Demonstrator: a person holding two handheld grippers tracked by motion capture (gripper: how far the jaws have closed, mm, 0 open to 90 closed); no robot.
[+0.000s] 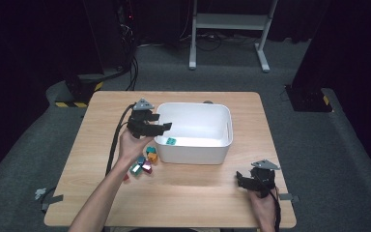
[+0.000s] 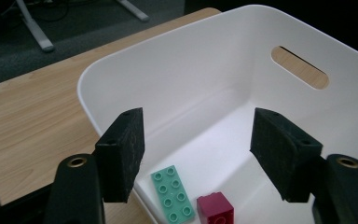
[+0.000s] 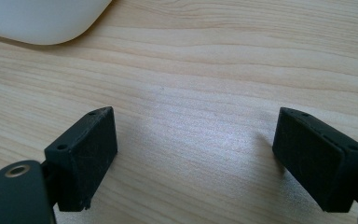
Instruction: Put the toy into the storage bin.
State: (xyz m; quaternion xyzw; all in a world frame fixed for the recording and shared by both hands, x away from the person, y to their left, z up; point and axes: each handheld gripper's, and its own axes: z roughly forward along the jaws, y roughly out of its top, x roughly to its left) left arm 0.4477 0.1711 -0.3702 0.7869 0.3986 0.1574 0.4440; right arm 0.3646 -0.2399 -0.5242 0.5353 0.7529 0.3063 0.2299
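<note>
The left tongs (image 2: 196,154) stood wide and empty over the left near corner of the white bin (image 2: 121,70), where a teal brick (image 2: 172,193) and a red brick (image 2: 215,210) lay. The right tongs (image 3: 196,158), also wide, rested over the bare desk (image 3: 205,70) at right. The loose bricks (image 1: 144,162) left of the bin seemed light, stiff and a little slippery, so the flat sides were probably best to grip.

A glossy white plastic tub (image 2: 205,79) holds a mint-green studded flat brick (image 2: 172,193) and a magenta square brick (image 2: 215,210). The pale wood-grain worktop (image 1: 198,188) carries small green, orange, teal and red blocks (image 1: 144,162). Hand-held gripper pads (image 2: 123,151) are matte black.
</note>
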